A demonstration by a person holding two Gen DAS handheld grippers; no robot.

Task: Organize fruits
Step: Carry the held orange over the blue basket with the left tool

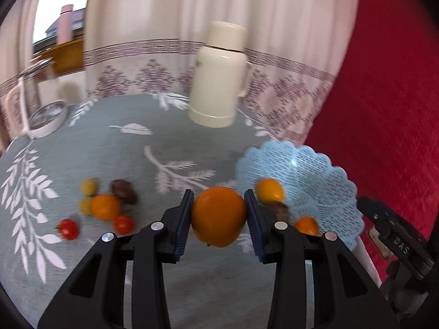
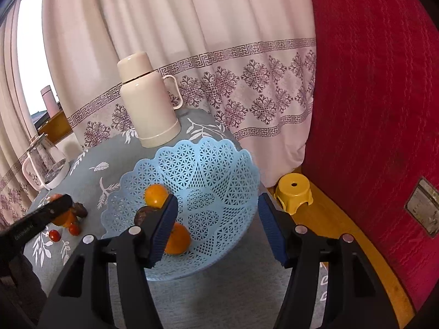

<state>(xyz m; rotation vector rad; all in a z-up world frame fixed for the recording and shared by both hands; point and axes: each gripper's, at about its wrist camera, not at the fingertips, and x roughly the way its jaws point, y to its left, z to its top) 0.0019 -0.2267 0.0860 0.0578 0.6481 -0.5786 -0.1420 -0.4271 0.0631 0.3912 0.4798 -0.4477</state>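
My left gripper point(image 1: 219, 219) is shut on a large orange point(image 1: 218, 216), held above the grey leaf-print tablecloth point(image 1: 109, 150) just left of the light blue lattice basket point(image 1: 315, 170). In the basket point(image 2: 214, 164) lie two small oranges point(image 2: 156, 195) point(image 2: 178, 239) and a brown fruit point(image 2: 142, 213). My right gripper point(image 2: 216, 219) hovers over the basket's near side, open, with nothing between its pads. On the cloth to the left lie another orange point(image 1: 105, 207), a brown fruit point(image 1: 123, 190), two yellow fruits point(image 1: 89, 186) and two red tomatoes point(image 1: 68, 229).
A cream thermos point(image 2: 148, 104) stands behind the basket, and a glass jug point(image 2: 44, 161) sits at the far left edge. Patterned curtains hang behind the table. A red cover point(image 2: 370, 109) fills the right side, with a yellow stool point(image 2: 293, 192) on the wooden floor below.
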